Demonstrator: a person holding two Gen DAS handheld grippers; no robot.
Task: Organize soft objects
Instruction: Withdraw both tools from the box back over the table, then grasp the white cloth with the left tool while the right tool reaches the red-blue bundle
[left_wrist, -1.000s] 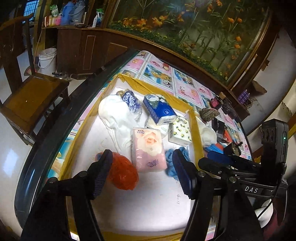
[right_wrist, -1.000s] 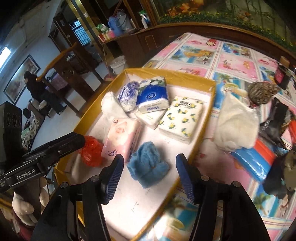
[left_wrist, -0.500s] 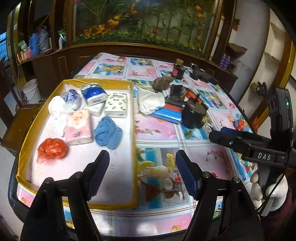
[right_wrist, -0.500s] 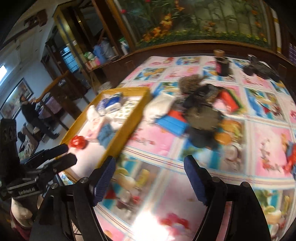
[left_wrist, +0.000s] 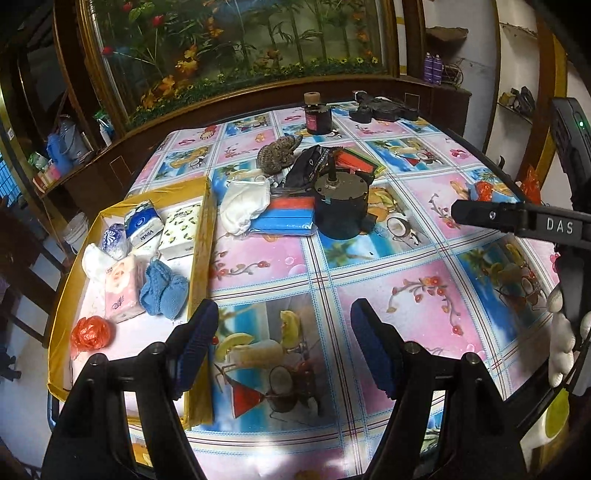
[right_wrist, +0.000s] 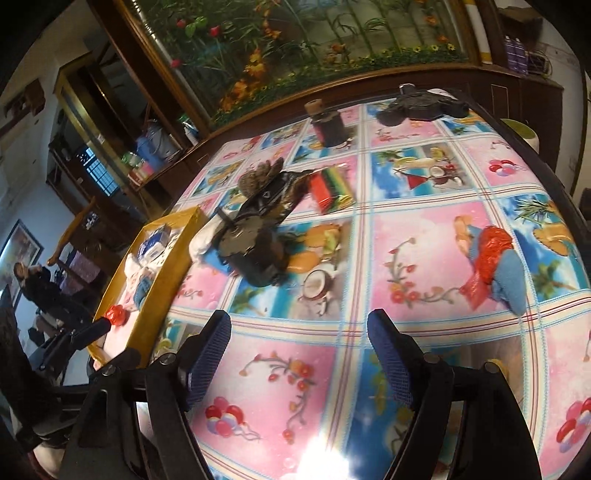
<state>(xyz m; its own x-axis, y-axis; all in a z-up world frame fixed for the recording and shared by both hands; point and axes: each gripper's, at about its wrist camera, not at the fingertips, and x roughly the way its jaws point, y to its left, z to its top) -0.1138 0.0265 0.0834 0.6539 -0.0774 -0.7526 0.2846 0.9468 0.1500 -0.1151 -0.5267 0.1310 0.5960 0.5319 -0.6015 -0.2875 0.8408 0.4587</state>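
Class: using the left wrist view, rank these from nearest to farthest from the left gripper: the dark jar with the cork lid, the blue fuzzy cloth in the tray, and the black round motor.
1. Blue fuzzy cloth: in the yellow tray, just left of the left gripper.
2. Black round motor: mid-table, ahead.
3. Dark jar with cork lid: far edge.

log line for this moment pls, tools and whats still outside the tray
left tool: open, empty | right tool: open, empty | yellow tray: holds tissue packs, blue cloth | outside tray: white cloth, red bag
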